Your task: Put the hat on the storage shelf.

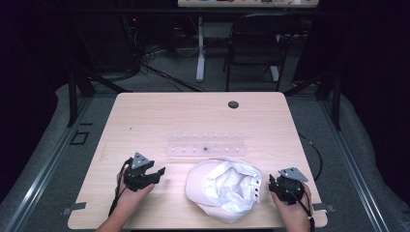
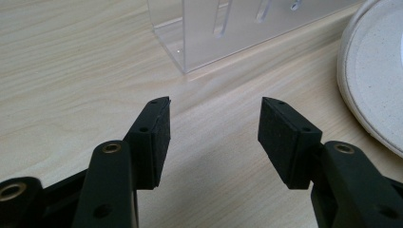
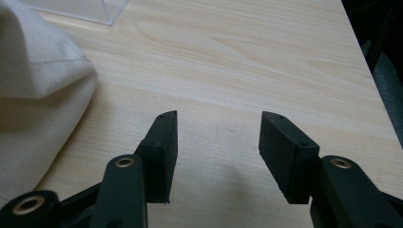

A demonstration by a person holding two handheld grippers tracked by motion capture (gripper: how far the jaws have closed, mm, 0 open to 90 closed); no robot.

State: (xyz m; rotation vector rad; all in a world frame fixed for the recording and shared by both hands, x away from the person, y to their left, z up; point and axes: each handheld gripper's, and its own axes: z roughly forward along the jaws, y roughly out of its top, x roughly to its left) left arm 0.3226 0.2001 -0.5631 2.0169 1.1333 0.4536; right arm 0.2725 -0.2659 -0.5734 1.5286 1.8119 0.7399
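Work surface: I see a pale wood-grain rectangular table with a small dark round grommet near its far edge
Cap: a white fabric baseball cap lies upside down at the near middle of the table, between my two grippers, its hollow facing up and its brim toward the left; in the left gripper view the curved stitched brim sits at the right edge, and in the right gripper view the soft white cloth lies at the left
Stand: a clear acrylic rectangular stand lies just beyond the cap, toward the middle of the table; whether the two touch I cannot tell; its near corner shows ahead of the left jaws
Left gripper: the black two-jaw left gripper rests low at the near left, held in my left hand, pointing toward the cap's brim but apart from it
Left jaws: spread well apart, nothing between the pads, bare wood beneath
Right gripper: the black two-jaw right gripper sits just beside the cap's right side, in my right hand
Right jaws: wide apart, holding nothing; the cloth lies to the side of them, not between them
Contact: neither set of pads presses on the cap
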